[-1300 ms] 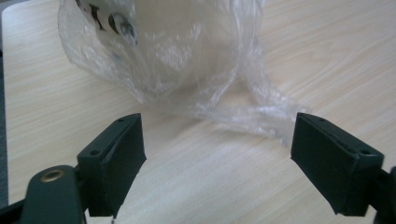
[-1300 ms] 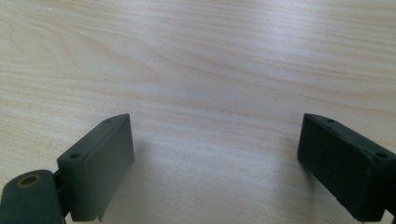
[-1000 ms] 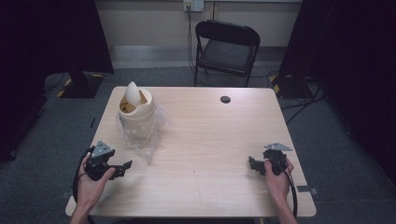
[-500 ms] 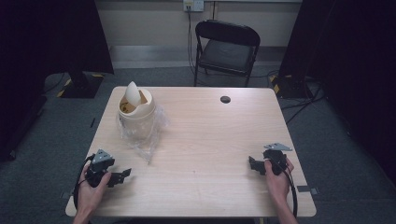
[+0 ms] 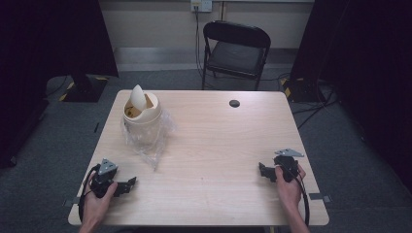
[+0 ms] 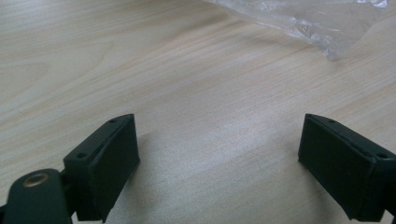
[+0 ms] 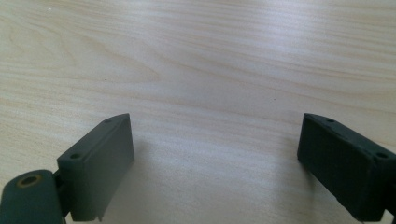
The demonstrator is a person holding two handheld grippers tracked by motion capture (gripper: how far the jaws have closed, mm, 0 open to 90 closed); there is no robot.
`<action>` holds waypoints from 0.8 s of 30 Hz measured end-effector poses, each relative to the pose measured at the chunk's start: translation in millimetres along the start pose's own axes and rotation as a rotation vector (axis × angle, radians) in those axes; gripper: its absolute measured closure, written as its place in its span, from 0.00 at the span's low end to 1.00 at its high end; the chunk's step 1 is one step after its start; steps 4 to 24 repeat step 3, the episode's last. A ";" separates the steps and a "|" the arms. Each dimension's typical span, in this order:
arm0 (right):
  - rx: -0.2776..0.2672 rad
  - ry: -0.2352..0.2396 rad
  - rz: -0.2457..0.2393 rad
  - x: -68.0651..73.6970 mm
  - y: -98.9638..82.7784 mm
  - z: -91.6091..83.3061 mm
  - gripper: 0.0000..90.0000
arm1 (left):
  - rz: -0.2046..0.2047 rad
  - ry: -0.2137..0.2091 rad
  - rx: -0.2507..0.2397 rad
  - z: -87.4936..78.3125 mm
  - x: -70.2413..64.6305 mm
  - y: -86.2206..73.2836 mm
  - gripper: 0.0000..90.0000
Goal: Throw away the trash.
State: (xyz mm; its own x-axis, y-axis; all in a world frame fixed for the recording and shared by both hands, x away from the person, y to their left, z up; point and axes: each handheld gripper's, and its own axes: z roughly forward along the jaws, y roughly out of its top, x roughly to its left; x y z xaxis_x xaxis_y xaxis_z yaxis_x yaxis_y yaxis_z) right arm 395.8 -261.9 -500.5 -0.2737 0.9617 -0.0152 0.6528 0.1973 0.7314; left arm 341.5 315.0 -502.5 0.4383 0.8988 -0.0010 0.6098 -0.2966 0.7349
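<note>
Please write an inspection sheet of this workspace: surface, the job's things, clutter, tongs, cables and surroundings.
Surface: light wooden table, bare in the middle.
Job's things: cream bin with a tilted swing lid, upright at the far left, standing on a clear plastic bag that spreads toward the left tongs.
Clutter: small dark round thing near the far edge.
Tongs: left tongs open, jaws just opened further, nothing between them; right tongs open, holding nothing; both low at the near edge.
Cables: one black cable trails from the left tongs, another from the right.
Surroundings: black folding chair behind the table, grey carpet, dark curtains.
</note>
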 end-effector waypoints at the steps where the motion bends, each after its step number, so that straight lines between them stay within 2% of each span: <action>1: 0.000 0.000 0.000 0.0 0.0 0.0 0.11 | -0.001 -0.002 0.001 0.0 0.2 0.0 0.13; 24: -0.001 0.001 0.000 0.0 0.0 0.0 0.11 | -0.002 -0.009 0.000 0.2 0.4 0.1 0.12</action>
